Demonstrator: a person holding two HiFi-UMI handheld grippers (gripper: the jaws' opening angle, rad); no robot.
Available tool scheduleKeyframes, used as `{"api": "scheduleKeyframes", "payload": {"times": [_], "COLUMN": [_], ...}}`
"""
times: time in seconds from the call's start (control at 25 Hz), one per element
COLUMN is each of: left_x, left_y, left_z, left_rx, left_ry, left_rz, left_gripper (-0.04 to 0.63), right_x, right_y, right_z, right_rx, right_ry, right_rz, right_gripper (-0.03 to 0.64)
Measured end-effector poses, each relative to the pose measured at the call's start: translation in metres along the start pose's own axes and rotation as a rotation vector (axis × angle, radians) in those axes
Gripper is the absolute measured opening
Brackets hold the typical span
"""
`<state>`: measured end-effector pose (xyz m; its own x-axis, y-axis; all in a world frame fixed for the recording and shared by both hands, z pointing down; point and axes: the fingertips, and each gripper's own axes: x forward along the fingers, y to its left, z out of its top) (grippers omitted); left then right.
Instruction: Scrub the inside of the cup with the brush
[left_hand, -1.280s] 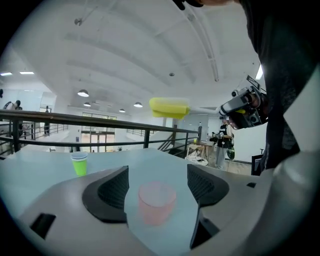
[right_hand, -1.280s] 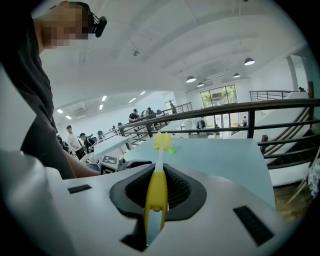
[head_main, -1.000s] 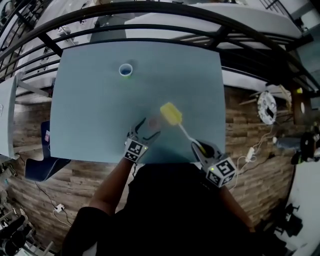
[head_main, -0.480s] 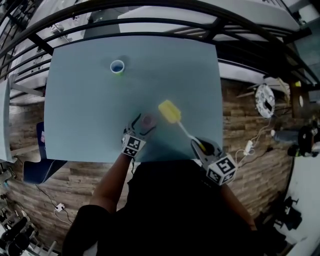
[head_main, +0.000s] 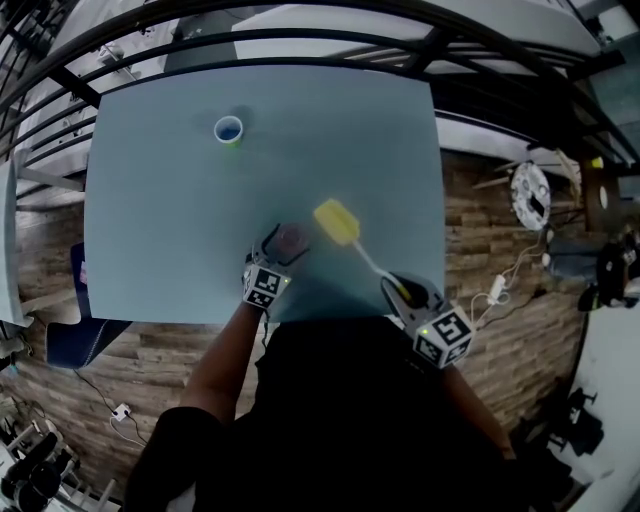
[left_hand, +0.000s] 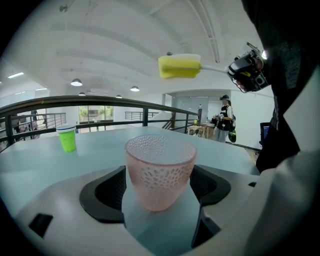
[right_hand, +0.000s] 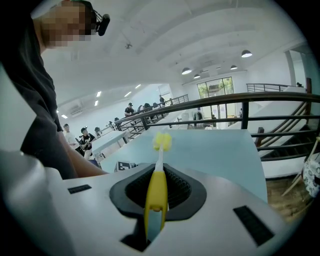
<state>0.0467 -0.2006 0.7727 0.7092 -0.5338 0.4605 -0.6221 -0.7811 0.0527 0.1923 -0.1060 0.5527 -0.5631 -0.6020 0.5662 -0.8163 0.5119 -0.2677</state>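
Left gripper (head_main: 281, 246): closed in since a second ago, now clamping pink cup (left_hand: 160, 170). Right gripper (head_main: 399, 293): pinching brush (head_main: 338, 224), head just beside cup. Risk: off-centre entry levers cup loose.

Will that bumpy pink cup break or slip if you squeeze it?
The pink cup looks see-through and thin-walled, so it's probably light, and maybe breakable if it's glass. Its dimpled sides likely help the left gripper hold it. It narrows downward, so it might tip if bumped.
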Motion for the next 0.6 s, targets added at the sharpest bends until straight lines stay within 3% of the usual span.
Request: {"api": "scheduleKeyframes", "payload": {"times": [0.6], "left_x": [-0.010], "left_y": [-0.003], "left_z": [0.003], "left_rx": [0.022], "left_ry": [0.031], "left_rz": [-0.028], "left_gripper": [0.367], "right_x": [0.002], "right_y": [-0.001], "right_z": [-0.003], "right_rx": [-0.002], "right_ry": [0.021], "right_rz": [0.017], "right_gripper": [0.041]}}
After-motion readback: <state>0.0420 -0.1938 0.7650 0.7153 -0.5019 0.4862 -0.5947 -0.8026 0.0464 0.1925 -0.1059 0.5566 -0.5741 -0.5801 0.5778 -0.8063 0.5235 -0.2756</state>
